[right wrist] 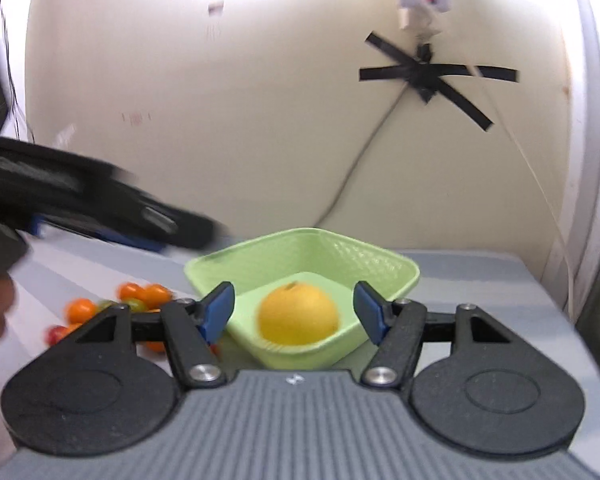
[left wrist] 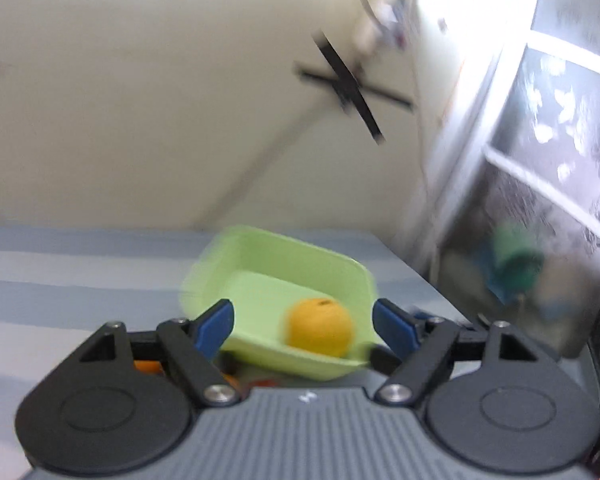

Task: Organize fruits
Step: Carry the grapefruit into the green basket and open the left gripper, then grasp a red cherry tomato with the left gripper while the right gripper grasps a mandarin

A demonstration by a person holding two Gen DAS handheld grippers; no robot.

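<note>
Both black two-finger grippers with blue pads, the left gripper (left wrist: 303,326) and the right gripper (right wrist: 294,313), stand spread wide, holding nothing. One round yellow-orange fruit (right wrist: 297,315) sits stem end up inside one pale green square plastic basket (right wrist: 374,266). About seven small orange and red cherry tomatoes (right wrist: 142,293) lie clustered on the striped tablecloth (right wrist: 480,276), left of the basket.

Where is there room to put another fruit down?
Inside the basket, behind and right of the orange, the floor is bare. The table right of the basket is bare too. Left of it, small tomatoes crowd together.
</note>
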